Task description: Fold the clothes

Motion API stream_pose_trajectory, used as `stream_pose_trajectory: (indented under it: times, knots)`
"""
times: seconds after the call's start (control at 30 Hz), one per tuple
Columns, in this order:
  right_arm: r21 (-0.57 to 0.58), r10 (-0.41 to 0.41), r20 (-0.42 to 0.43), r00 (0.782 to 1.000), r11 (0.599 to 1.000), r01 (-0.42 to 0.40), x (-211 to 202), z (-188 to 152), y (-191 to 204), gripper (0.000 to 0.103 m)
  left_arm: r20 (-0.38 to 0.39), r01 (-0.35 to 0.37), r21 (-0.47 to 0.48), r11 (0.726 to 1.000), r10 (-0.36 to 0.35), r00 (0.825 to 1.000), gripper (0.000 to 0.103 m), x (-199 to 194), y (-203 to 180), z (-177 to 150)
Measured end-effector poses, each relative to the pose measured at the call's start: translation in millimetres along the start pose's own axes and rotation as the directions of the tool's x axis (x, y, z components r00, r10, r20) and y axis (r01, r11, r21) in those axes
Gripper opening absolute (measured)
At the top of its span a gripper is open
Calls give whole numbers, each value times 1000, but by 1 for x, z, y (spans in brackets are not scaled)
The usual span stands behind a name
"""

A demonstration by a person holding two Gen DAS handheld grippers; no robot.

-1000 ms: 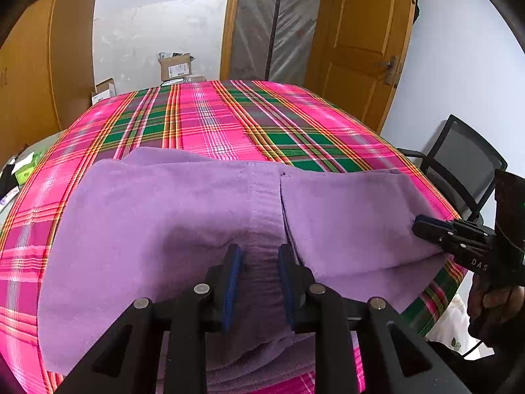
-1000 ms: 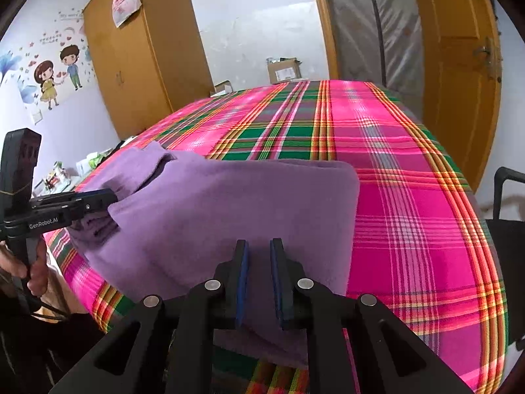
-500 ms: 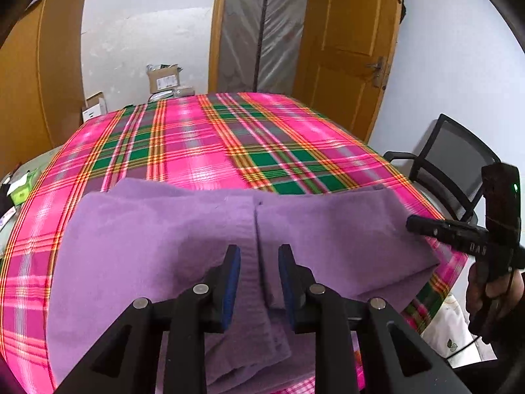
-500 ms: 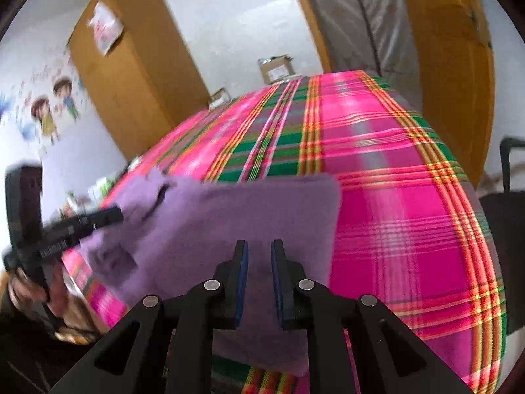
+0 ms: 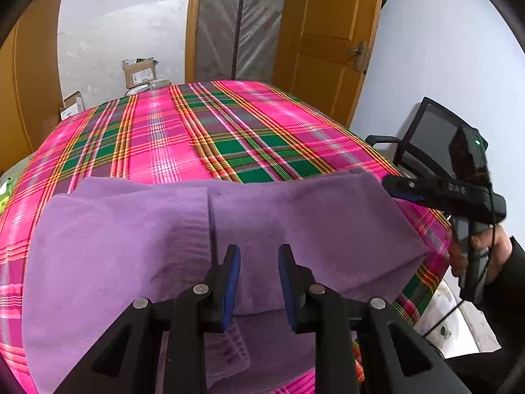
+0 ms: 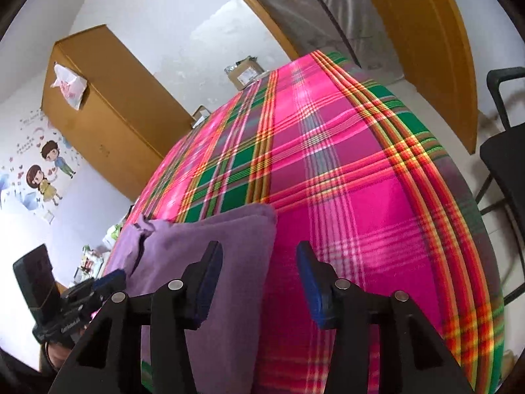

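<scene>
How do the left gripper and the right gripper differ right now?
The left gripper has narrow jaws; the right gripper has wide jaws that are opening. The left gripper sits over the middle of the folded purple garment; the right gripper sits over the garment's edge, partly above the plaid cloth. Neither holds any fabric, and both have blue pads.

Folded purple garment [image 5: 131,246] on plaid bedspread [image 5: 197,138]

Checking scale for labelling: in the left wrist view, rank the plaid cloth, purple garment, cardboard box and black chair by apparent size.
1. Purple garment and plaid cloth: similar, and the garment is nearer, so unranked.
2. Black chair.
3. Cardboard box, far off.
</scene>
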State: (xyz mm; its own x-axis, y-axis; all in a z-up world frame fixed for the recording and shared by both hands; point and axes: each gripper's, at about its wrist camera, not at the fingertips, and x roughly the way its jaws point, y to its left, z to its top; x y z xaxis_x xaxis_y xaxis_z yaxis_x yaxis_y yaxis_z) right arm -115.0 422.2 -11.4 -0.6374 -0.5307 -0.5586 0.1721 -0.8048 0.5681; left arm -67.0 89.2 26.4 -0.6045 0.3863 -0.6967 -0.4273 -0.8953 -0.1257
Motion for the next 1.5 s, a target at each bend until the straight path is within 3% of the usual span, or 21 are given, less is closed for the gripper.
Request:
stream_pose_trajectory:
  times: [0.3, 0.67, 1.07, 1.27, 1.33, 1.43, 1.5]
  knots:
    - [9, 33, -22, 999, 999, -33, 10, 6, -2, 49, -52, 23, -4, 1000, -23, 998, 24, 14, -2, -9]
    - [-18, 100, -91, 991, 995, -102, 9, -5, 7, 49, -48, 30, -14, 999, -31, 998, 24, 12, 0, -12]
    - [37, 192, -266, 945, 981, -189, -3, -24, 14, 49, -42, 33, -26, 999, -34, 999, 24, 12, 2, -13]
    - [63, 210, -293, 933, 978, -200, -3, -26, 17, 49, -37, 37, -29, 999, -38, 999, 24, 12, 2, -13]
    - [73, 205, -276, 939, 979, -192, -2, -25, 15, 44, -37, 38, -30, 999, -39, 999, 24, 12, 2, -13]
    - [74, 174, -263, 949, 984, -160, 1, -26, 14, 20, -37, 41, -33, 999, -42, 998, 24, 12, 3, -13]
    - [87, 180, -247, 952, 983, -163, -1, -27, 11, 15, -37, 42, -33, 999, -43, 998, 24, 12, 3, -13]
